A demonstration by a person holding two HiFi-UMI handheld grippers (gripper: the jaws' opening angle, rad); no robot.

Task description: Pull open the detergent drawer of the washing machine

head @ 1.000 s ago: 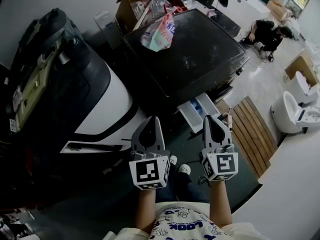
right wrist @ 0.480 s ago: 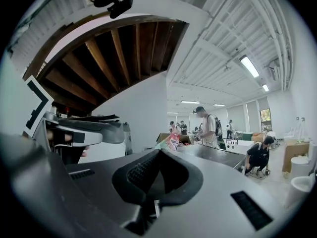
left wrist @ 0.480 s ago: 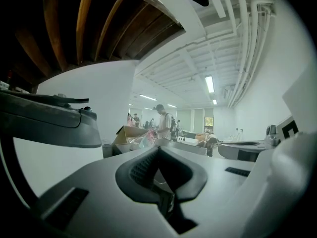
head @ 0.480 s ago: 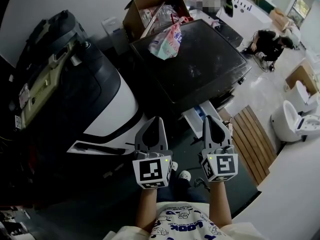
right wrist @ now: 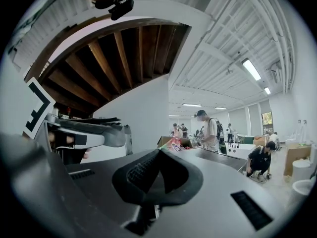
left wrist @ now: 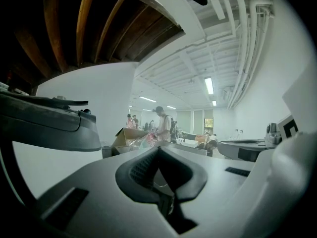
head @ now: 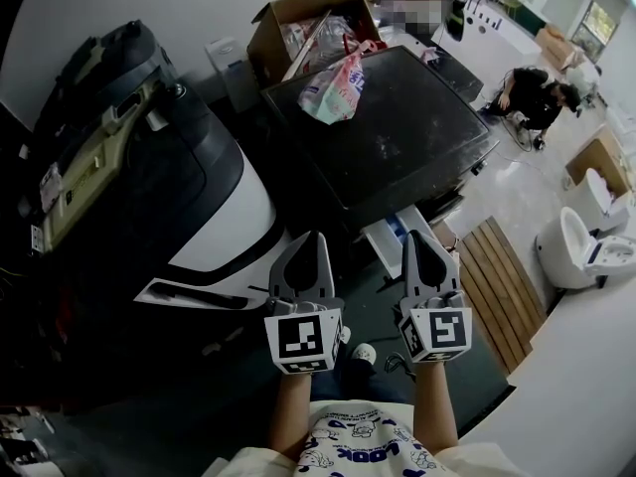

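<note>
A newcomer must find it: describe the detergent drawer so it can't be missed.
Find the dark-topped washing machine at centre. The detergent drawer juts from its front, pulled out. Only it is a white tray with blue inside.

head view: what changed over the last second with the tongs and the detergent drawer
The left gripper and right gripper rose slightly; the right one's tip now covers more of the detergent drawer. Nothing was taken hold of or let go. Unchanged: drawer pulled out of the washing machine, both tongs shut and empty.
</note>
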